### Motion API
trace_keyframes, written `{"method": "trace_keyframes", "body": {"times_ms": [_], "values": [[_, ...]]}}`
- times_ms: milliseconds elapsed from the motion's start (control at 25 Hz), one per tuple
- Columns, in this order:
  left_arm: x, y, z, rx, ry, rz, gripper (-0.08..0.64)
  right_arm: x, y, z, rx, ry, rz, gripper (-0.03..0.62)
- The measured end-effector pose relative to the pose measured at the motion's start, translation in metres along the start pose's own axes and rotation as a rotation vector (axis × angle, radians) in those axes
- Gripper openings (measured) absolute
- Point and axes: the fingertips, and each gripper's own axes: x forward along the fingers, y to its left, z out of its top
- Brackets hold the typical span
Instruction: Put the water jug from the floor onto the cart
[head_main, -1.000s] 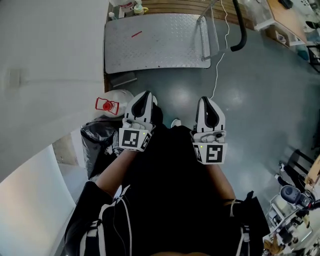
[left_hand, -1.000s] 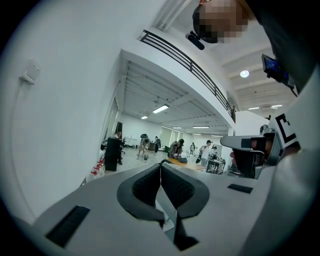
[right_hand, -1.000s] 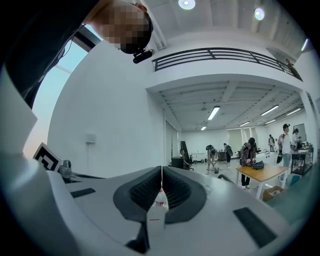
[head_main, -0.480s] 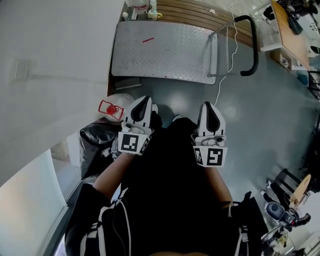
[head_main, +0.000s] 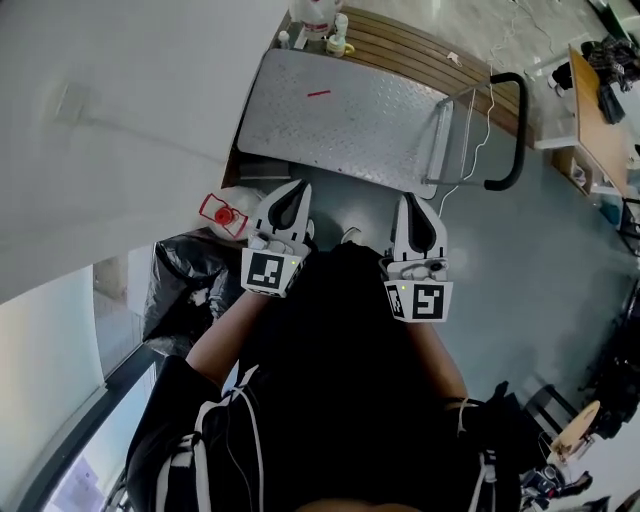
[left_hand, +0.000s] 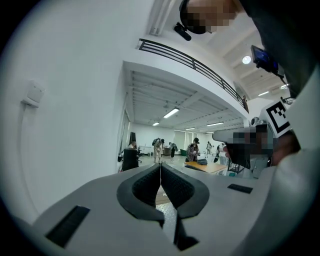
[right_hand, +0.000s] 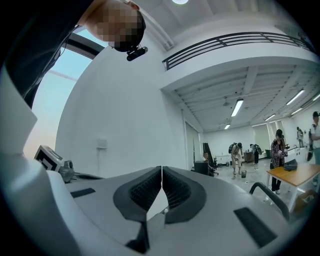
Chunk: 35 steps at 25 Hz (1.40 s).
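Note:
The water jug (head_main: 236, 203), pale with a red cap (head_main: 222, 214), lies on the floor by the wall, just left of my left gripper (head_main: 296, 187). The cart (head_main: 340, 115), a grey checker-plate platform with a black handle (head_main: 510, 140), stands right ahead. My right gripper (head_main: 412, 199) is level with the left one, near the cart's front edge. Both grippers point forward, roughly level, above the floor. In the left gripper view the jaws (left_hand: 160, 172) meet with nothing between them. In the right gripper view the jaws (right_hand: 161, 175) are likewise shut and empty.
A black rubbish bag (head_main: 185, 285) sits against the curved white wall (head_main: 120, 150) behind the jug. Small bottles (head_main: 338, 42) stand on wooden slats (head_main: 430, 50) past the cart. A white cable (head_main: 480, 110) hangs by the handle. Desks (head_main: 600, 90) are at right; several people stand far off.
Both grippers have moved forward, and the cart now lies closer to their tips and looks turned in the picture. The jug stays left of the left gripper. The jaws stay shut.

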Motion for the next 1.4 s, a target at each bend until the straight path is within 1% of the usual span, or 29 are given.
{"method": "trace_keyframes", "body": {"times_ms": [160, 280, 440, 520, 640, 720, 800, 880, 920, 1080, 1120, 1200, 1280, 1400], "values": [[0.001, -0.001, -0.005, 0.008, -0.012, -0.003, 0.018, 0.003, -0.002, 0.004, -0.013, -0.021, 0.016, 0.020], [0.000, 0.006, -0.012, -0.002, -0.003, 0.022, 0.018, 0.006, 0.003, 0.006, -0.013, -0.031, 0.034, 0.020], [-0.002, 0.010, -0.027, -0.047, 0.052, 0.034, 0.020, 0.011, 0.016, 0.009, -0.010, -0.037, 0.071, 0.020], [-0.004, 0.018, -0.042, -0.036, 0.091, 0.038, 0.021, 0.012, 0.023, 0.012, -0.017, -0.041, 0.086, 0.020], [-0.006, 0.029, -0.072, -0.003, 0.182, 0.036, 0.023, 0.014, 0.031, 0.011, -0.021, -0.026, 0.091, 0.020], [-0.013, 0.038, -0.097, -0.008, 0.246, 0.023, 0.031, 0.019, 0.039, 0.005, -0.017, -0.005, 0.093, 0.020], [-0.024, 0.049, -0.124, -0.037, 0.307, 0.016, 0.050, 0.023, 0.050, -0.003, -0.012, 0.013, 0.097, 0.020], [-0.033, 0.059, -0.146, -0.092, 0.365, 0.020, 0.103, 0.026, 0.058, -0.007, -0.012, 0.026, 0.098, 0.020], [-0.038, 0.065, -0.157, -0.109, 0.389, 0.030, 0.107, 0.028, 0.061, -0.008, -0.014, 0.035, 0.099, 0.020], [-0.062, 0.096, -0.216, -0.092, 0.508, 0.081, 0.109, 0.032, 0.077, -0.018, 0.000, 0.076, 0.099, 0.020], [-0.069, 0.104, -0.231, -0.101, 0.542, 0.091, 0.115, 0.034, 0.082, -0.021, 0.002, 0.085, 0.101, 0.020], [-0.083, 0.119, -0.263, -0.146, 0.626, 0.100, 0.115, 0.036, 0.095, -0.029, 0.004, 0.096, 0.107, 0.020], [-0.097, 0.129, -0.295, -0.176, 0.720, 0.094, 0.125, 0.036, 0.106, -0.039, 0.007, 0.121, 0.109, 0.020], [-0.115, 0.139, -0.333, -0.153, 0.823, 0.062, 0.149, 0.034, 0.114, -0.048, 0.005, 0.145, 0.102, 0.020]]}}
